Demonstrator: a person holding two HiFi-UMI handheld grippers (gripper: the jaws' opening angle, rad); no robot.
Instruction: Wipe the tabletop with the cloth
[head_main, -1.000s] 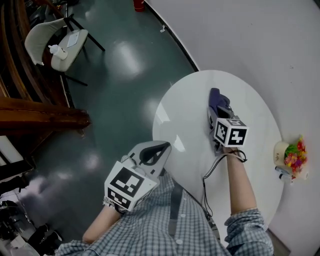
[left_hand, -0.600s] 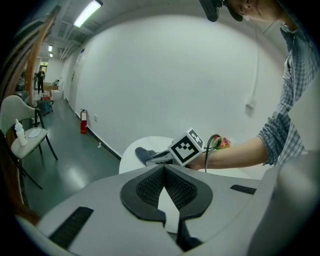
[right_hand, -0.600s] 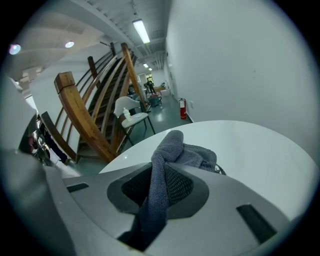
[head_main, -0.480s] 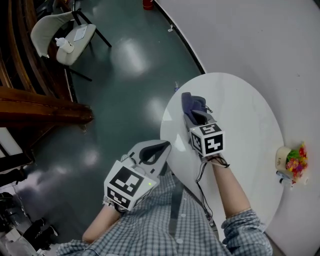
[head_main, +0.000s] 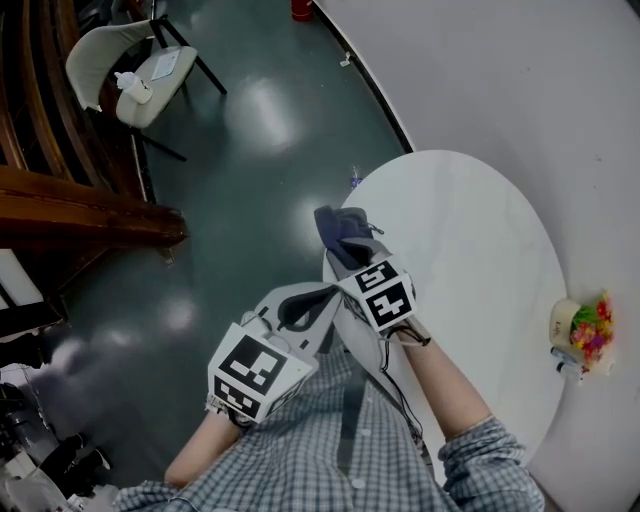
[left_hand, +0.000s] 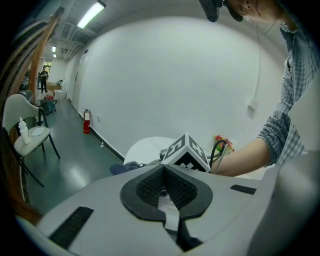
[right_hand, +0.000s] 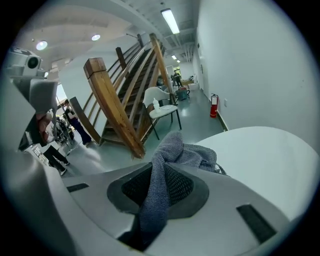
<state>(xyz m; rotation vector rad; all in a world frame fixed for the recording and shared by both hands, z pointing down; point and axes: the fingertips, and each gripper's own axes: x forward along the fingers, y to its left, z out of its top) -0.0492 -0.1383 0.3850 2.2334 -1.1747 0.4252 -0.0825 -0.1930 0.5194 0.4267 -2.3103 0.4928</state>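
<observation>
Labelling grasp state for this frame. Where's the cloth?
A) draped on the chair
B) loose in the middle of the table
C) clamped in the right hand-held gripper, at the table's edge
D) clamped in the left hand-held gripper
C: the right gripper view shows the cloth pinched between the jaws of the right hand-held gripper, and the head view puts it at the edge of the table.

The cloth (right_hand: 172, 147) I hold: coarse grey knit, matt. Tabletop (head_main: 470, 240): smooth, glossy white. Floor (head_main: 250, 150): glossy.
</observation>
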